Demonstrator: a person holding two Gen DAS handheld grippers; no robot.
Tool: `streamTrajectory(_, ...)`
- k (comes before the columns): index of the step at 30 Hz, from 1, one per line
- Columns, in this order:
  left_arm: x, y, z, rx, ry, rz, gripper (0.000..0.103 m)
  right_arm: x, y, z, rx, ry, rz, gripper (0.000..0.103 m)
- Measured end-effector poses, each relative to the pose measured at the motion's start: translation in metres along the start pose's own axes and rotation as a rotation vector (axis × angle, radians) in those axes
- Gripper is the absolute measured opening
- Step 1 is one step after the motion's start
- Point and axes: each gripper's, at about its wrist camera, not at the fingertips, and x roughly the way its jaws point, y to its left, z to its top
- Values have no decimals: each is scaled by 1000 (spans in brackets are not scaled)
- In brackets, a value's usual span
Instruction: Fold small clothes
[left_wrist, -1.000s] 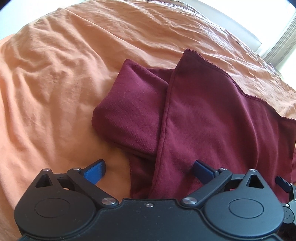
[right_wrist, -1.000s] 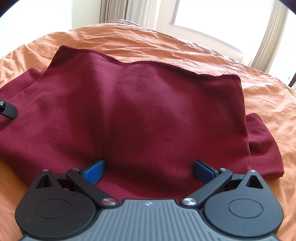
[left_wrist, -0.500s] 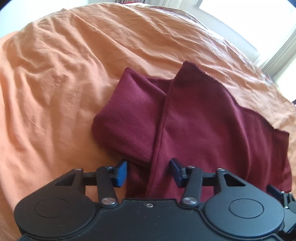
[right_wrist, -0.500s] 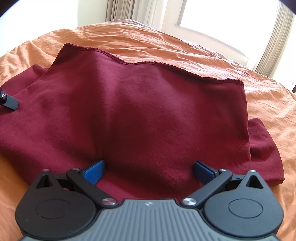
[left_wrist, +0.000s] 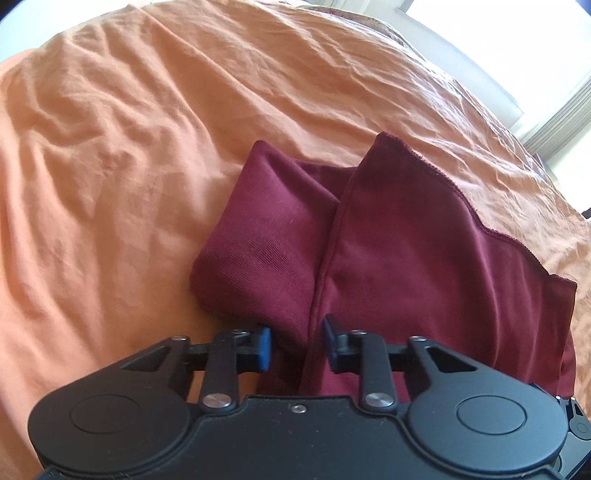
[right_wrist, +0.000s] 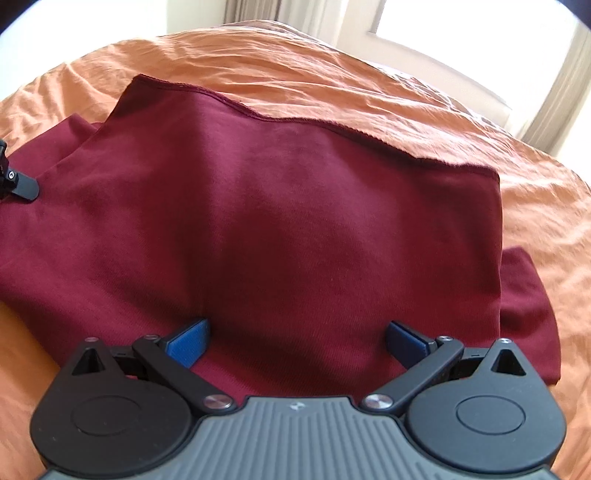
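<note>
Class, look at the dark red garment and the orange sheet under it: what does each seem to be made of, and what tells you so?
Garment: probably a soft knit, cotton-like jersey with a matte surface; fine ribbing and a stitched hem show, and it drapes in rounded folds.
Sheet: probably a thin woven cotton, matte; it holds many fine, sharp creases.
</note>
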Motion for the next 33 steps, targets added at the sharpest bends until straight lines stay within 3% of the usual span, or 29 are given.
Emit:
streamTrajectory(5, -12, -22, 0, 60, -28, 66, 19, -11, -8, 3, -22, -33, 10, 103)
streamTrajectory(12, -37, -55, 2, 145, -95, 108, 17, -53, -34, -2, -22, -137, 1, 103)
streamTrajectory(18, -63, -106, -1, 273, -171, 134, 16, -78, -67, -14, -35, -152, -51, 103)
streamTrajectory(26, -75, -204, -23, 512, -239, 92, 16, -94, -128, -46, -16, -156, -112, 103)
streamTrajectory(33, -59, -277, -62, 632, -206, 19, 13, -99, -181, -83, 44, -123, -172, 103)
